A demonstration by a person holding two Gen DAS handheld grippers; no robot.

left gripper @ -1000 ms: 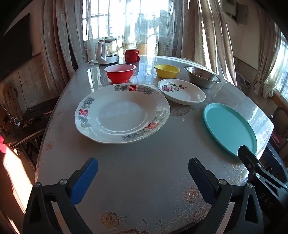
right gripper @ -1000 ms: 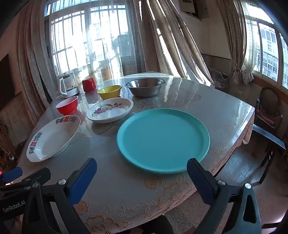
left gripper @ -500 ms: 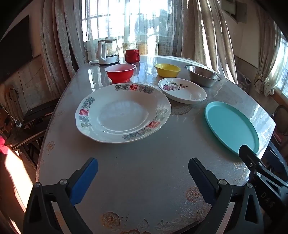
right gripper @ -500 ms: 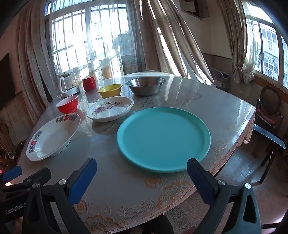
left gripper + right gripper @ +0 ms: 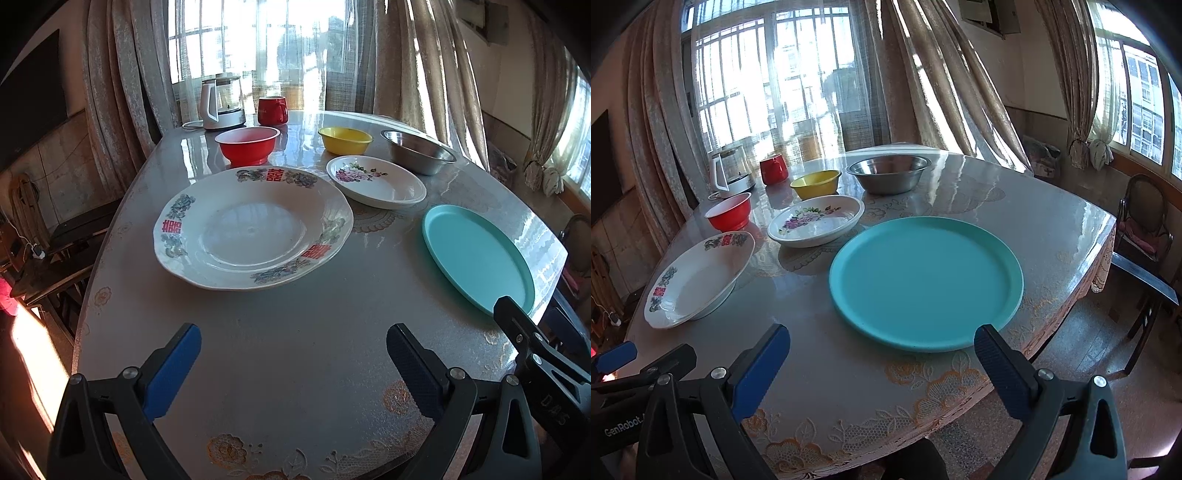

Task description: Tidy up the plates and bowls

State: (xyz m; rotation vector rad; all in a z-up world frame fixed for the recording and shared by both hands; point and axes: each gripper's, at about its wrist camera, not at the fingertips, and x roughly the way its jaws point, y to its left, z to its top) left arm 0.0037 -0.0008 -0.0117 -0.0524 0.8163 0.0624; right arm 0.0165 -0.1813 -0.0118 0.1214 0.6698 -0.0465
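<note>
Left gripper (image 5: 293, 363): blue-padded fingers spread wide, nothing between them, hovering over the near edge of the glossy oval table with lace-patterned cloth under glass (image 5: 295, 332). Right gripper (image 5: 881, 363): likewise released, empty, at the near edge of the table just in front of the teal round flat plastic plate (image 5: 925, 282).

Layout, left wrist view:
- Large white deep ceramic plate with floral rim and red characters (image 5: 253, 227), centre-left, nearest the left gripper but well apart from it.
- Small white shallow dish with pink flower print (image 5: 375, 181), to the right of and beyond the large plate, close to its rim but not touching.
- Teal plate at near right, by the table edge.
- Far row, left to right: red plastic bowl (image 5: 247, 145), yellow plastic bowl (image 5: 345, 139), stainless steel bowl (image 5: 417, 150). All upright, separate, unstacked.
- Behind them at the far edge: glass electric kettle with white handle (image 5: 221, 101) and red mug (image 5: 272, 110), side by side.

Curtained windows (image 5: 775, 81) beyond the table.
</note>
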